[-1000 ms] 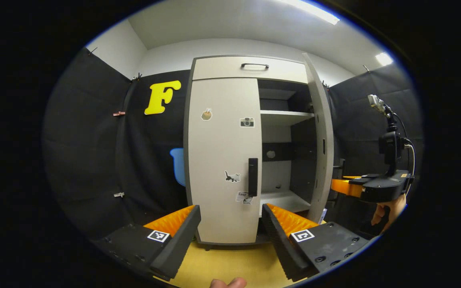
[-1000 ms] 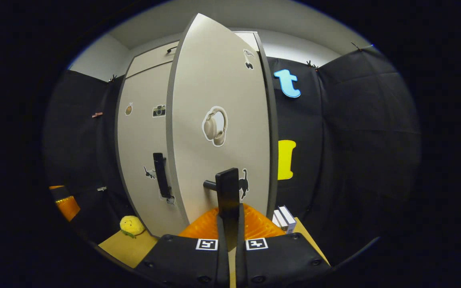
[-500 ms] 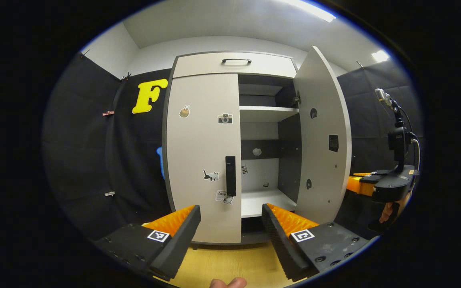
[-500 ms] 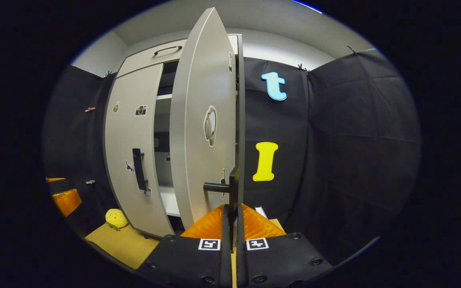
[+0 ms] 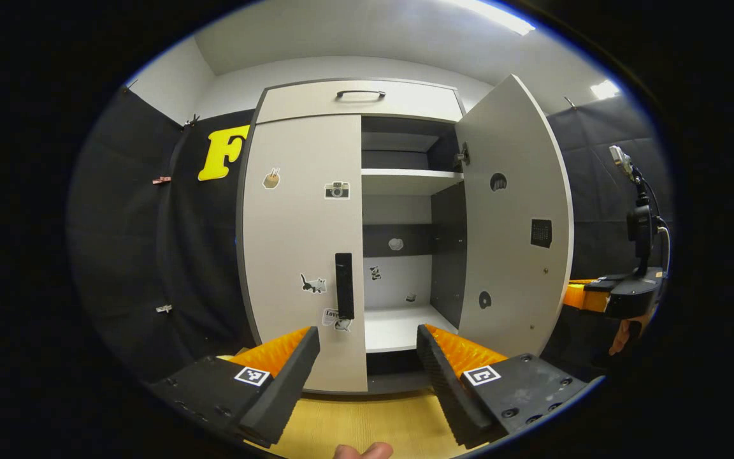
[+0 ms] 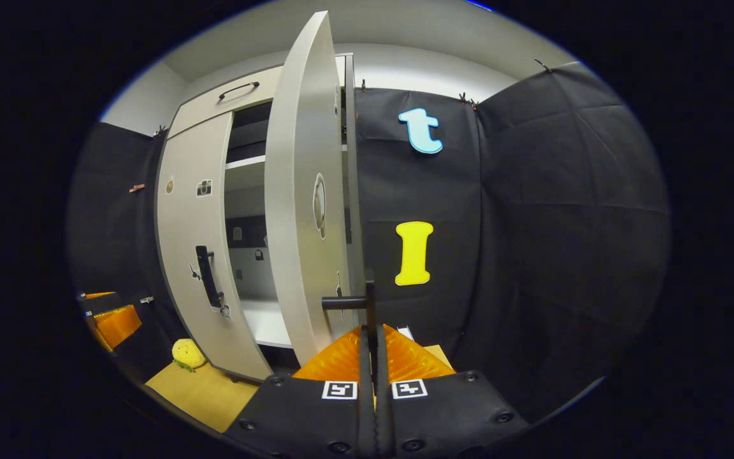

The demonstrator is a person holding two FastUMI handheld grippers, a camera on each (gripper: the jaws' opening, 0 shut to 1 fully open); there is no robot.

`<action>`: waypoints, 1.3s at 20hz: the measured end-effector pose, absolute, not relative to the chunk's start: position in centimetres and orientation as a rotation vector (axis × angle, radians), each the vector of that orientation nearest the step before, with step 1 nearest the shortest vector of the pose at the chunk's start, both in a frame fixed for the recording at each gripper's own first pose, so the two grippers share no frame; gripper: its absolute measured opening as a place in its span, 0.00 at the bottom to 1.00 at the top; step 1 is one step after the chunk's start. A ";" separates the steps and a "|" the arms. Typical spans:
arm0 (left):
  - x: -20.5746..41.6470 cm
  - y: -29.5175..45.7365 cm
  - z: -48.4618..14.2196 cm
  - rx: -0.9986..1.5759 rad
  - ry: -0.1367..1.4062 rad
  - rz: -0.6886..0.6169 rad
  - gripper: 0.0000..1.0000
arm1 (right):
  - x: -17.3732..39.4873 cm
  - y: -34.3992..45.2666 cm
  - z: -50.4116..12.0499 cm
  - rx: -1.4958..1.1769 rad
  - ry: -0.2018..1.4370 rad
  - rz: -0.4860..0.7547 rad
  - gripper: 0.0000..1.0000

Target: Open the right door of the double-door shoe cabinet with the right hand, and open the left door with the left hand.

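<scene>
Jaws clamped on door handle (image 6: 370, 306)

Very little to read here. On the left door (image 5: 303, 242), just below the black handle (image 5: 344, 285), a small sticker (image 5: 332, 314) carries one scripted word, too small to make out for sure. The camera sticker (image 5: 337, 190) higher up has no lettering I can see. The left gripper (image 5: 367, 338) wears two square black-and-white coded tags (image 5: 251, 375): patterns, not text. Same on the right gripper (image 6: 373, 331), two coded tags (image 6: 339, 389) side by side. Its fingers grip the right door handle (image 6: 348, 303), which is plain. No numbers or brands anywhere.
</scene>
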State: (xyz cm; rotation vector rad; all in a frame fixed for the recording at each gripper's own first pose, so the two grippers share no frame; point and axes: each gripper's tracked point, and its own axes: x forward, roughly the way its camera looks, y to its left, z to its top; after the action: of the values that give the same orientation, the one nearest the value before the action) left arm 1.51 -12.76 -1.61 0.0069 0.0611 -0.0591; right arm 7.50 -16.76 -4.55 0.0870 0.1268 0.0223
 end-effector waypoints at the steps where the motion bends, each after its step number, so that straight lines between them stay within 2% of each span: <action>1: 1.6 -12.9 -1.6 0.010 0.060 -0.060 0.94 | 7.5 -16.8 -4.5 0.082 0.125 0.023 0.05; 10: 4.4 -13.2 -1.7 0.014 0.053 -0.062 0.94 | 5.9 -17.0 -4.2 0.081 0.141 0.031 0.06; 11: 5.0 -13.1 -1.9 0.004 0.057 -0.063 0.94 | 5.6 -16.9 -3.9 0.083 0.136 0.033 0.09; 12: 5.7 -13.1 -2.0 -0.004 0.058 -0.068 0.94 | 5.4 -17.3 -3.6 0.089 0.131 0.036 0.16; 13: 6.5 -13.0 -2.2 -0.010 0.058 -0.067 0.95 | 5.0 -17.6 -3.4 0.099 0.126 0.032 0.27; 14: 7.3 -12.9 -2.2 -0.011 0.056 -0.066 0.94 | 4.6 -17.8 -3.4 0.113 0.122 0.034 0.32; 15: 8.1 -12.8 -2.3 -0.008 0.052 -0.064 0.94 | 4.3 -18.2 -3.3 0.123 0.114 0.031 0.50; 16: 9.0 -12.7 -2.4 -0.005 0.050 -0.064 0.94 | 4.2 -18.6 -3.2 0.132 0.106 0.029 0.57; 19: 11.7 -11.9 -2.9 -0.008 0.045 -0.045 0.94 | 4.0 -20.5 -3.2 0.177 0.084 -0.013 0.96; 22: 14.7 -10.7 -3.1 0.005 0.037 -0.018 0.94 | 3.4 -22.0 -2.6 0.207 0.032 -0.047 0.98; 25: 17.7 -9.9 -3.6 0.019 0.040 0.003 0.94 | 2.9 -23.3 -3.4 0.177 0.049 -0.071 1.00; 26: 18.7 -9.7 -3.6 0.025 0.034 0.007 0.94 | 2.9 -24.1 -3.8 0.156 0.060 -0.101 0.98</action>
State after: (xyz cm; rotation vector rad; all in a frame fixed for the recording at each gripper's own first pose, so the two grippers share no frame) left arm 18.67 -9.72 -3.60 0.0251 0.0337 0.0068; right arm 2.93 -24.12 -3.78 0.1558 0.0600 -0.1008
